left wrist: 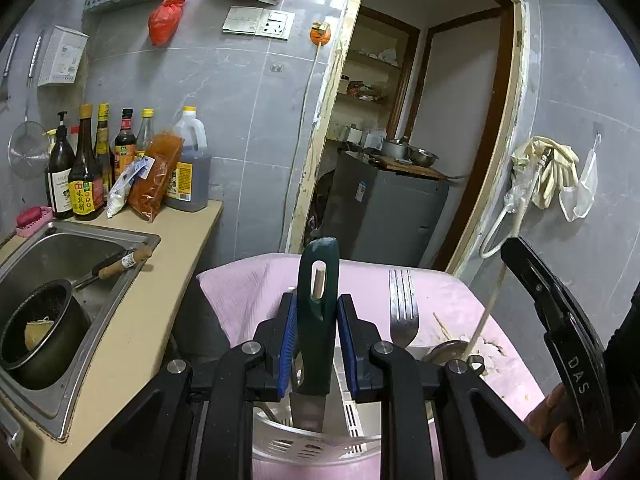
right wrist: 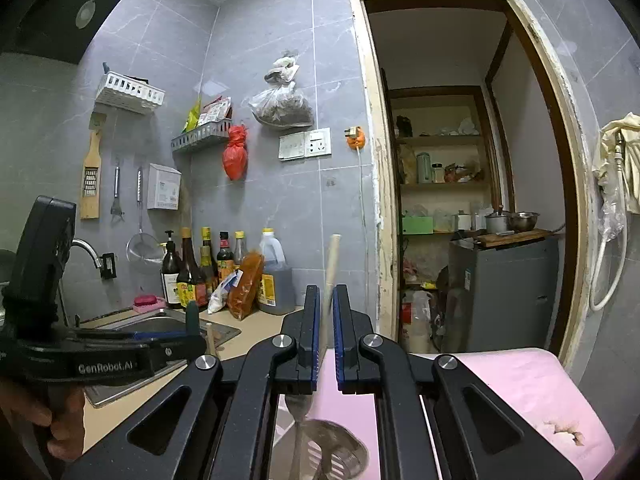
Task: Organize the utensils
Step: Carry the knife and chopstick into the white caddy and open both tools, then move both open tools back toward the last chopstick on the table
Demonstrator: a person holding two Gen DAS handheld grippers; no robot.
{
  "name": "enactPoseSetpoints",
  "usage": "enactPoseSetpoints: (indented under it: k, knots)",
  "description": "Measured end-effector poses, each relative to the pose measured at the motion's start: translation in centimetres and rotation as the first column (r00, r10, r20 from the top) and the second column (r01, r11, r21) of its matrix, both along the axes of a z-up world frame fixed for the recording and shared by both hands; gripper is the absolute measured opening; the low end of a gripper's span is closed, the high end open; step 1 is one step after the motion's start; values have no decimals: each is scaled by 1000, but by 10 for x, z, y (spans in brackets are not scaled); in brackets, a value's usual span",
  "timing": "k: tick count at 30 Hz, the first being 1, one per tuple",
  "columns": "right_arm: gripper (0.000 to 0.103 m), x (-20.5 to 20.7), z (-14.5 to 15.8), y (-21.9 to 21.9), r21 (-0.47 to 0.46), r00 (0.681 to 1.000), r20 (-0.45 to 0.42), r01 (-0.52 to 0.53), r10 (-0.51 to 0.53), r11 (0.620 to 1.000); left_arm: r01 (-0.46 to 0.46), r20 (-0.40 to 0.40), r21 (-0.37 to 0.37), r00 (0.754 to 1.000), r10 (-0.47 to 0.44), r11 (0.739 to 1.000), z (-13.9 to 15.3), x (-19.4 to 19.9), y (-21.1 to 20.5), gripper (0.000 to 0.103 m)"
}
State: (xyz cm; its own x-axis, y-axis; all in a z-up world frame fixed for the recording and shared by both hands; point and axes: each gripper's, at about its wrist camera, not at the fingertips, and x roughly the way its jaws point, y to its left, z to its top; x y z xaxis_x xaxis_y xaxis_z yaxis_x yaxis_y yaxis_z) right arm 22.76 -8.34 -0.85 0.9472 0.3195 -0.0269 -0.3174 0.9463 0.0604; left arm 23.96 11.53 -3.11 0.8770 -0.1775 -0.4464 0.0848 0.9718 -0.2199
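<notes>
My left gripper (left wrist: 318,300) is shut on the dark green handle of a knife (left wrist: 320,264). Its blade (left wrist: 306,404) points down into a white slotted utensil holder (left wrist: 312,444). In the same holder a fork (left wrist: 404,312) stands upright just right of the knife. The holder sits on a pink cloth (left wrist: 248,292). My right gripper (right wrist: 326,292) is shut on a pale wooden chopstick (right wrist: 333,256) that rises between its blue pads. Below it lies a slotted metal spoon (right wrist: 332,450). The knife handle (right wrist: 192,314) shows at the left of the right wrist view.
A steel sink (left wrist: 132,240) on the left holds a black pot (left wrist: 40,320) and a wooden-handled tool. Sauce bottles (left wrist: 86,176) line the counter's back. An open doorway with a grey fridge (left wrist: 384,212) lies ahead. Gloves (left wrist: 548,168) hang on the right wall.
</notes>
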Motion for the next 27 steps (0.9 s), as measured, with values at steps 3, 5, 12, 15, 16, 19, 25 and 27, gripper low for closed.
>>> enactPoseSetpoints:
  k: [3, 5, 12, 15, 16, 19, 25, 27]
  knots:
    - [6, 6, 4, 2, 13, 1000, 9, 0, 0, 1000, -1, -5, 2, 1000, 1, 1000, 0, 0, -1, 20]
    - [6, 10, 4, 3, 16, 1000, 9, 2, -2, 1000, 0, -9, 3, 1000, 0, 1000, -1, 1, 0, 20]
    - [6, 8, 4, -1, 28, 1000, -28, 2, -2, 1000, 12, -24, -9, 1000, -12, 1000, -2, 0, 2, 20]
    - [6, 6, 8, -5, 31, 999, -51, 11, -10, 999, 31, -39, -24, 999, -32, 999, -1, 1, 2, 20]
    - [7, 5, 9, -7, 32, 998, -59, 16, -14, 999, 34, -42, -35, 998, -36, 999, -1, 1, 2, 20]
    - [26, 4, 14, -16, 40, 996, -85, 40, -36, 998, 42, -49, -76, 998, -46, 996, 1, 0, 3, 22]
    - [46, 3, 18, -46, 73, 985, -166, 57, -44, 996, 39, -22, -78, 999, -41, 996, 17, -7, -10, 42]
    - [49, 1, 17, -60, 80, 981, -186, 77, -61, 994, 38, -13, -70, 999, -39, 997, 22, -9, -18, 45]
